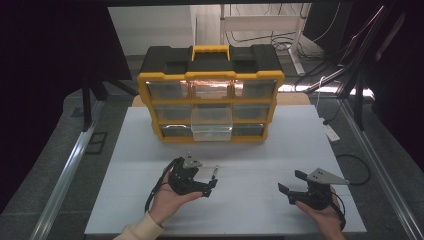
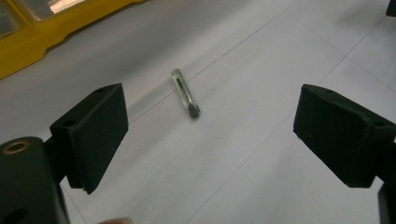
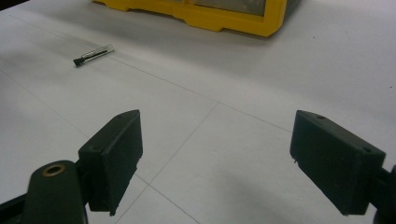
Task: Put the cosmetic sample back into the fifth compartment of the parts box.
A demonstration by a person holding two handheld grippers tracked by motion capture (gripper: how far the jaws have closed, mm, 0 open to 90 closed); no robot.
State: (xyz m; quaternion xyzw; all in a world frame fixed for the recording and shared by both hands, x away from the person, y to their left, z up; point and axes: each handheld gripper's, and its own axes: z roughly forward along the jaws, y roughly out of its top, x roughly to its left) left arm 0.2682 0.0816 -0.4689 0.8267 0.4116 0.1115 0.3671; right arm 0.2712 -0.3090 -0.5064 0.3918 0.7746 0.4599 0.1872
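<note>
A small clear tube with a dark cap [image 2: 185, 93] lies flat on the white table, a short way ahead of my left gripper [image 2: 210, 135], whose jaws stand wide open around empty space. From above, the tube [image 1: 215, 172] rests just right of the left gripper [image 1: 207, 187]. My right gripper [image 1: 292, 184] sits at the table's front right, open and empty. In the right gripper view the tube [image 3: 93, 54] lies far off to the upper left of the open right gripper [image 3: 217, 163].
A yellow and black drawer organiser [image 1: 210, 92] stands at the back of the white table [image 1: 280, 150], its middle bottom clear drawer [image 1: 212, 127] pulled out. Its yellow base [image 3: 210, 16] shows beyond the right gripper. Cables and metal rails flank the table.
</note>
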